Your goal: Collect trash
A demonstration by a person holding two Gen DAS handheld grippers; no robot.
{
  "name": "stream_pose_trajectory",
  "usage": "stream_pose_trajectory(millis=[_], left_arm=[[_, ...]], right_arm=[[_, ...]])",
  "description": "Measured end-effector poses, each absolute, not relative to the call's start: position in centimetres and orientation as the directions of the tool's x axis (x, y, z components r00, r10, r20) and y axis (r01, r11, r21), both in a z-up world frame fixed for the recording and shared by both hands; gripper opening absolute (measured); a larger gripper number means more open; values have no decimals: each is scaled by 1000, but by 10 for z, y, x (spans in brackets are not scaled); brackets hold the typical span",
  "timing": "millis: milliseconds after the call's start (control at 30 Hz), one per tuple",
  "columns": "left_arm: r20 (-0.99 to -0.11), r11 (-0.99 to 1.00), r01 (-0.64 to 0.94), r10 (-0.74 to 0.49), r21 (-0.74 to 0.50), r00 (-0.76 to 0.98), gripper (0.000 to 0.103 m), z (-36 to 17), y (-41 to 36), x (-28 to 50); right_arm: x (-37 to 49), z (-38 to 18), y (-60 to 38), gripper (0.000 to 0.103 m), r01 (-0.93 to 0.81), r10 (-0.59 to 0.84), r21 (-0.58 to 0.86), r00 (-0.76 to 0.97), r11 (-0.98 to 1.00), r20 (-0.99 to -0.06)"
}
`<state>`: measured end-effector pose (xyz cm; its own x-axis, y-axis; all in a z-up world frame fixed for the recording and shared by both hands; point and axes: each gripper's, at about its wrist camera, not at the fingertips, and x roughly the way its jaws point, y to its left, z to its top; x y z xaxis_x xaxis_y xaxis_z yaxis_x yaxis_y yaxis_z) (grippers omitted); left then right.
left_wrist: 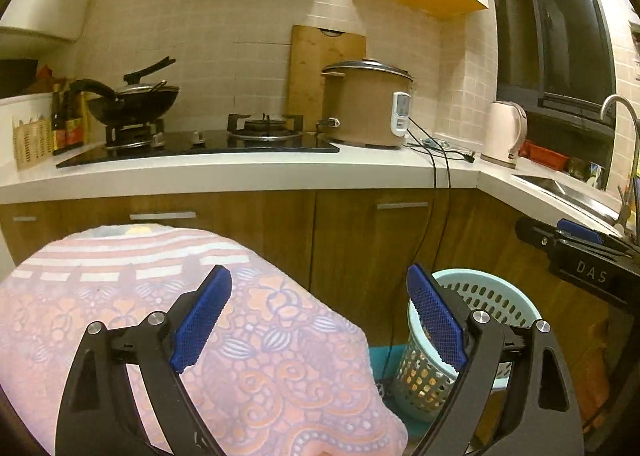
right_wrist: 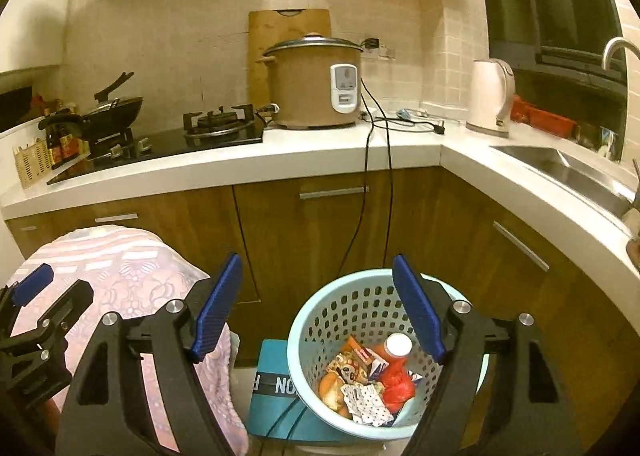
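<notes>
Pale blue perforated basket [right_wrist: 360, 308] upright on floor by cabinet doors; inside: wrappers [right_wrist: 366, 402], red bag [right_wrist: 396, 380], white-capped bottle [right_wrist: 397, 348], orange scraps [right_wrist: 330, 384].

A perforated light-blue plastic basket [right_wrist: 360, 298] holds crumpled paper and glossy red plastic trash [right_wrist: 374, 378] beside a patterned cloth [left_wrist: 224, 336], below wood-grain cabinets [right_wrist: 312, 236], a smooth white counter [right_wrist: 320, 153], and a glossy black glass hob [left_wrist: 200, 147].
</notes>
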<state>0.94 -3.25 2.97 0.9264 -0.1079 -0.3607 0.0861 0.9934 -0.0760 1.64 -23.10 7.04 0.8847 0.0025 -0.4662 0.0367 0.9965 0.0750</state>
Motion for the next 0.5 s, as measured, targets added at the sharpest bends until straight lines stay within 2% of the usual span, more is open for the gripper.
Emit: stream_pose_trajectory(millis=[133, 500], left_arm=[[-353, 995, 75, -94, -68, 931, 87, 20, -32, 10], [-383, 994, 22, -61, -104, 922, 87, 8, -20, 14]], right_arm=[[15, 63, -232, 73, 61, -19, 78, 888, 995, -460], [9, 40, -209, 73, 67, -76, -35, 889, 997, -452]])
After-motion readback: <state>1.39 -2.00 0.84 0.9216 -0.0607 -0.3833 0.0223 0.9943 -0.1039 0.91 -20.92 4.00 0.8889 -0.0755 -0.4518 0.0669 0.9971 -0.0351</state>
